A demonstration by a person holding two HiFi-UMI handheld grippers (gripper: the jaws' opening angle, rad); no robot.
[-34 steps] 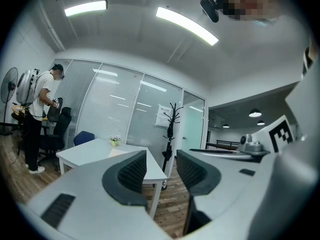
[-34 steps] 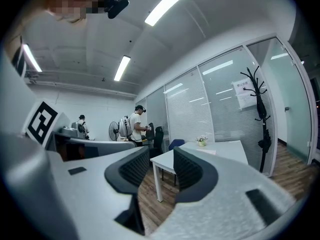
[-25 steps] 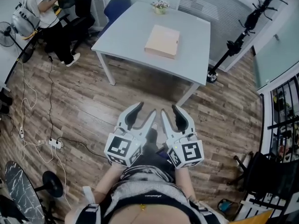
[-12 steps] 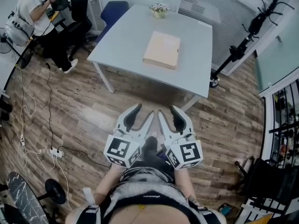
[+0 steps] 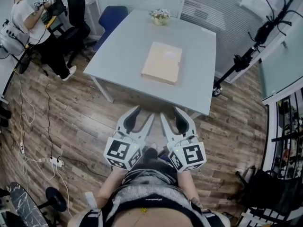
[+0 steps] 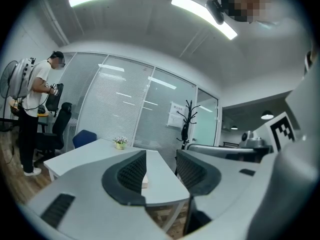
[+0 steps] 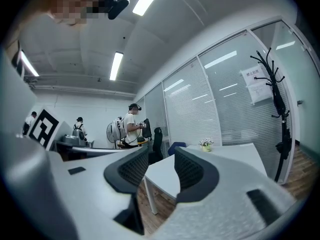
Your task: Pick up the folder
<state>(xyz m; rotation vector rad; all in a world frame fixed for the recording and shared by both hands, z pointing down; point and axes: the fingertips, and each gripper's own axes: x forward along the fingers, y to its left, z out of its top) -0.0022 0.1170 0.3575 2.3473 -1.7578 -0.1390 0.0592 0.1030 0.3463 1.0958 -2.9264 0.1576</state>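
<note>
Now the folder (image 5: 162,63) lies flat near the middle of the worktop (image 5: 118,51), a thin tan rectangle of plain card with its long edges running toward the far end. The worktop is a smooth pale grey slab with squared corners on slim white legs, standing on a floor (image 5: 71,112) of worn brown wood planks.

Both tools are off the worktop's near edge, over the floor and well apart from the folder. The left tool (image 5: 143,113) is open: its two curved grey jaws with dark ribbed pads stand apart with nothing between them, and only a sliver of the folder shows far off through the gap. The right tool (image 5: 171,113) is open too, its ribbed pads apart and holding nothing. Each tool carries a white cube with black square markers at its back.

At the worktop's far end sits a small pot of flowers (image 5: 160,17). A blue padded chair (image 5: 112,14) stands just beside its far left corner, and a black branching coat stand (image 5: 255,41) rises off its right side.
</note>
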